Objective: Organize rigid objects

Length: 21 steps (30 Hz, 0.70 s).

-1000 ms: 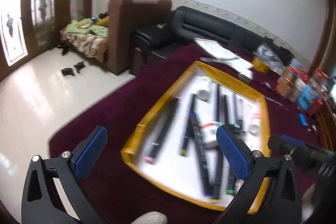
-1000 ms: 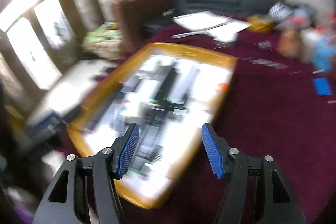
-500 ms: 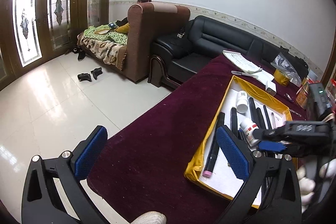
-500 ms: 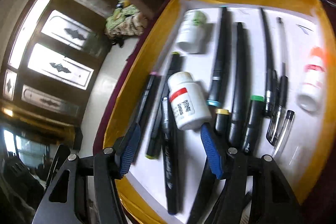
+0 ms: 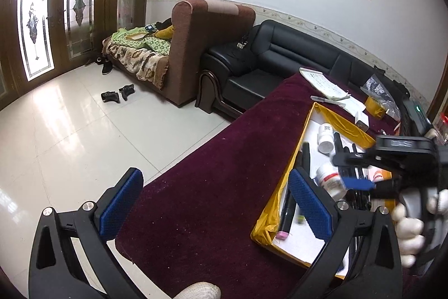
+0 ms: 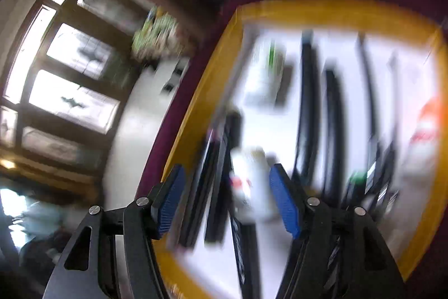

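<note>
A yellow-rimmed tray (image 5: 305, 131) with a white floor lies on the dark red table; it also shows blurred in the right wrist view (image 6: 196, 108). It holds several black marker pens (image 6: 308, 108) and white pill bottles. A white bottle with a red label (image 6: 249, 187) lies between the open fingers of my right gripper (image 6: 226, 198), which hovers low over the tray. That gripper also shows in the left wrist view (image 5: 355, 181) above the same bottle (image 5: 327, 175). My left gripper (image 5: 215, 203) is open and empty over the table left of the tray.
A second white bottle (image 5: 326, 135) lies at the tray's far end. Papers and a pen (image 5: 327, 91) lie beyond the tray. Bottles and packets crowd the table's far right. A black sofa (image 5: 280, 58) stands behind the table, tiled floor to the left.
My right gripper has dropped closer to the tray, bringing the red-label bottle between its fingers. My left gripper has swung left, away from the tray.
</note>
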Each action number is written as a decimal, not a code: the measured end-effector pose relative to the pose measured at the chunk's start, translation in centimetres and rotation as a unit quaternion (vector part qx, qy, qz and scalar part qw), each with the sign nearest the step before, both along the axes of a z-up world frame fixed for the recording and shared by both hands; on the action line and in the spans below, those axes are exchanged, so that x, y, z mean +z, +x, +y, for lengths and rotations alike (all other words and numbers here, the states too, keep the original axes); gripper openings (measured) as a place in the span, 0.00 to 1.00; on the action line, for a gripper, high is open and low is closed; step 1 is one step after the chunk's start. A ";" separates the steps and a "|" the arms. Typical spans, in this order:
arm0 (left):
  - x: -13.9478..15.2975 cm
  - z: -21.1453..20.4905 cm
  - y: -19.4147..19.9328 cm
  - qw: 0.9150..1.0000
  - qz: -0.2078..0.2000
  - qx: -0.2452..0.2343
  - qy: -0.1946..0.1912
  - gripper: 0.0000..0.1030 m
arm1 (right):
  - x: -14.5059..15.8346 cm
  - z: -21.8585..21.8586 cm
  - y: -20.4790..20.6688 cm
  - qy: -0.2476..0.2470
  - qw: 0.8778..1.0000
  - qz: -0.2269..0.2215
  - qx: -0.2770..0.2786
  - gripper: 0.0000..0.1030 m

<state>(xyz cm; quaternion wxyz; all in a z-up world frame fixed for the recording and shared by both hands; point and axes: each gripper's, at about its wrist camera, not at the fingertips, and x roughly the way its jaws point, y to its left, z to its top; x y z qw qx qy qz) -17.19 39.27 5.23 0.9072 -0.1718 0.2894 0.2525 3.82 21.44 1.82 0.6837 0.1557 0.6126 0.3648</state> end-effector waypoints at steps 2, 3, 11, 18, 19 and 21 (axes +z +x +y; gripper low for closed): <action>0.1 0.1 0.1 1.000 -0.002 -0.002 -0.001 1.00 | 0.3 -1.8 -0.1 0.041 0.999 0.017 -0.003 0.57; 0.2 0.1 0.1 1.000 -0.003 -0.004 0.001 1.00 | 1.0 -3.3 0.0 0.036 0.999 -0.006 -0.021 0.57; -0.2 -1.8 1.4 0.999 0.003 -0.034 0.001 1.00 | 1.2 -7.0 -1.1 -0.048 0.994 -0.065 -0.068 0.59; 1.4 -5.0 0.9 0.998 0.004 -0.057 0.041 1.00 | 3.9 -5.4 -4.1 0.010 0.996 -0.093 -0.014 0.65; 1.6 -5.2 0.9 0.997 0.003 -0.056 0.047 1.00 | 4.9 -6.1 -4.9 -0.001 0.993 -0.116 -0.022 0.65; 2.3 -6.2 0.8 0.996 0.000 -0.051 0.070 1.00 | 5.5 -7.4 -6.3 -0.032 0.987 -0.153 -0.040 0.64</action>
